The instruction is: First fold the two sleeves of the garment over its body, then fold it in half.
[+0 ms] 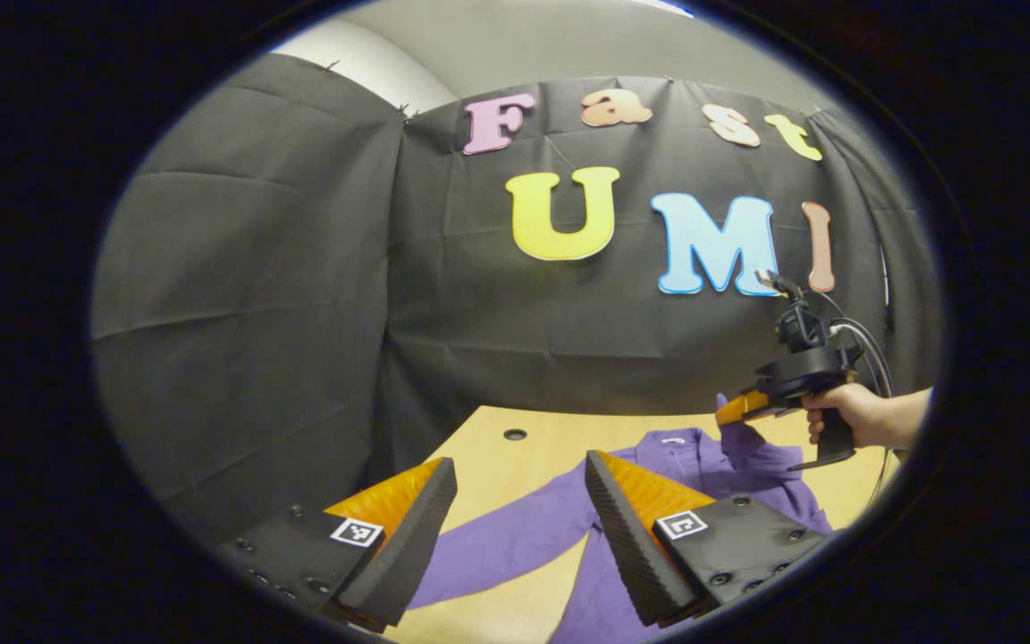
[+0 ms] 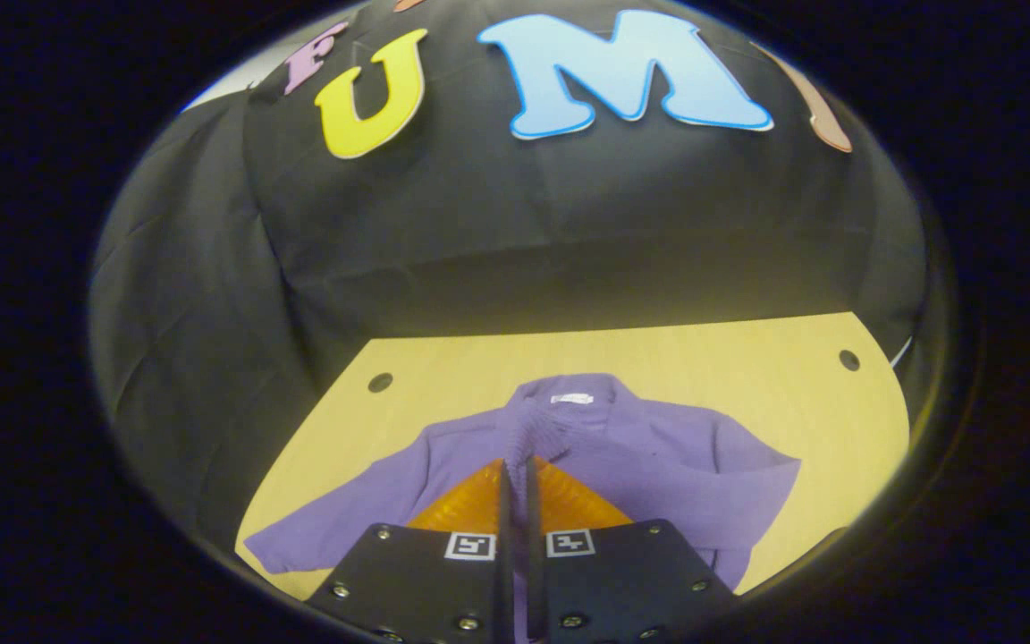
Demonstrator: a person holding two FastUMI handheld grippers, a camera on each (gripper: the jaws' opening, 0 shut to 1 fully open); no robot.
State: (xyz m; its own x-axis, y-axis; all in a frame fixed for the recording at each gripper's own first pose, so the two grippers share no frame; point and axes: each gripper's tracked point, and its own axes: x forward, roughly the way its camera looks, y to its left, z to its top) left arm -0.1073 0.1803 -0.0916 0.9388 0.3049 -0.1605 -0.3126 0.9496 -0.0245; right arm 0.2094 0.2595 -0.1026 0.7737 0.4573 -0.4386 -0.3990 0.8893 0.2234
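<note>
In the left gripper view, my left gripper (image 1: 519, 501) hangs wide open and empty above the purple garment (image 1: 658, 456) at lower centre, ready for its sleeve (image 1: 515, 537). In the right gripper view, my right gripper (image 2: 518, 487) pinches a cuff (image 2: 519, 438), carrying it over the body on the surface (image 2: 703, 367).

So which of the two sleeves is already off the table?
The sleeve pinched in the right gripper, lifted over the garment's body. The other sleeve lies flat, stretched out across the table, with the open left gripper above it.

left gripper view raised, right gripper view low, sharing garment (image 1: 658, 465)
</note>
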